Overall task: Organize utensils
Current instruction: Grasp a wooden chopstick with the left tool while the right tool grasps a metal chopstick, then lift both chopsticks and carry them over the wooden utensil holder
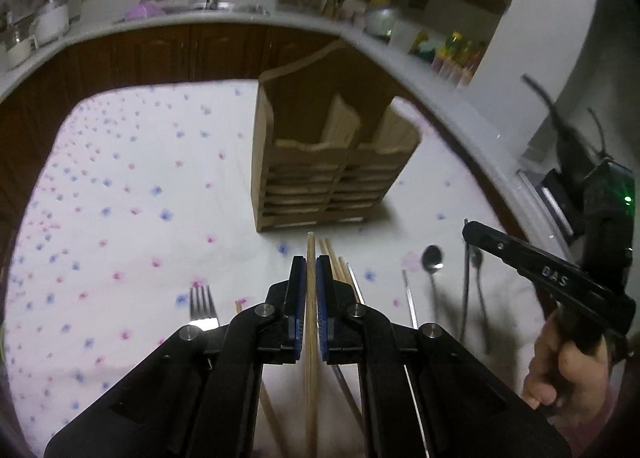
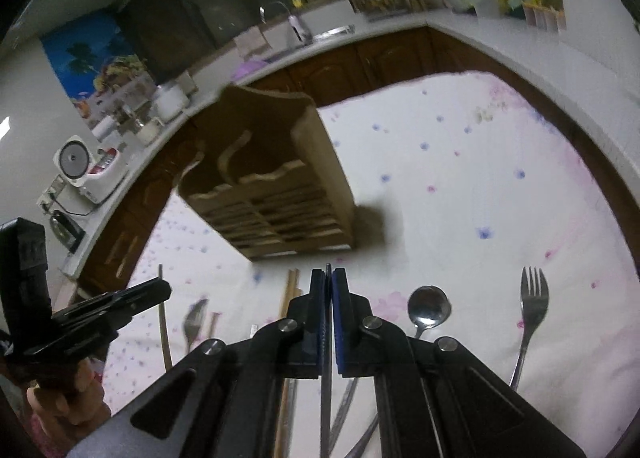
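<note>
Left gripper (image 1: 307, 270): jaws pinching one chopstick (image 1: 310, 338). Right gripper (image 2: 329, 282): pinching a thin metal utensil (image 2: 326, 398). Holder (image 1: 320, 162) just ahead. I'd tip each upright over separate compartments before releasing.

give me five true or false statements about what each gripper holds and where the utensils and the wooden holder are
1. The left gripper is shut on a wooden chopstick. True.
2. The right gripper has its jaws wide open and empty. False: they are shut on a thin metal utensil handle.
3. The wooden utensil holder stands upright on the floral tablecloth. True.
4. The spoon is already in the holder. False: it lies on the cloth.
5. The fork lies on the cloth, right of the spoon in the right wrist view. True.
</note>
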